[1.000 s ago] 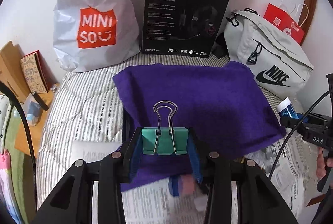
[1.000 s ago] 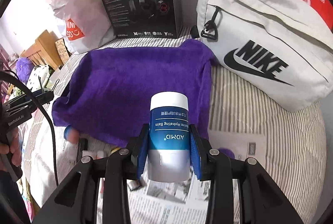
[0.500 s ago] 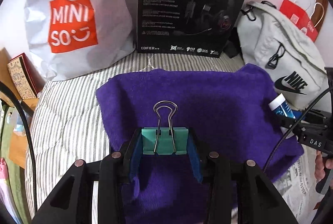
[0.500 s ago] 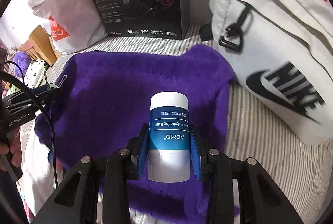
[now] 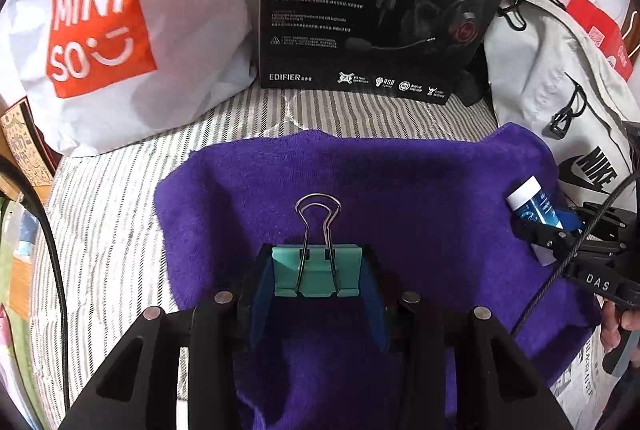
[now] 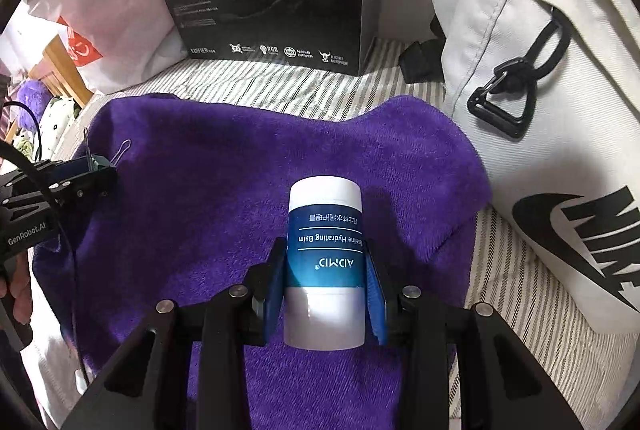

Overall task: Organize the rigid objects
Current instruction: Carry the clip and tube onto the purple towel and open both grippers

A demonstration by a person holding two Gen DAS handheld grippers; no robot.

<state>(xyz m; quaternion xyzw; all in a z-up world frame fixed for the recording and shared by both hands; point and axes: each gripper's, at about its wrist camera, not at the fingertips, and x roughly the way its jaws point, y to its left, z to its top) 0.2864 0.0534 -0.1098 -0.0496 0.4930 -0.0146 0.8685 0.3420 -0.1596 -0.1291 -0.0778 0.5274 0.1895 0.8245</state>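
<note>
My left gripper [image 5: 316, 270] is shut on a teal binder clip [image 5: 316, 272] with wire handles, held over the left part of a purple towel [image 5: 400, 190]. My right gripper [image 6: 325, 266] is shut on a blue-and-white balm bottle [image 6: 325, 250], held over the right part of the same towel [image 6: 208, 190]. The bottle [image 5: 532, 204] and right gripper also show at the right edge of the left wrist view. The left gripper with the clip [image 6: 94, 162] shows at the left edge of the right wrist view.
The towel lies on a striped bed cover [image 5: 100, 214]. Behind it stand a white Miniso bag [image 5: 120, 30], a black headset box [image 5: 380, 2] and a white Nike bag [image 6: 540, 110]. Newspaper [image 5: 580, 386] lies at the near right.
Both grippers have moved forward over the purple towel, each still holding its object. The newspaper and small items near the towel's front edge have dropped out of view.
</note>
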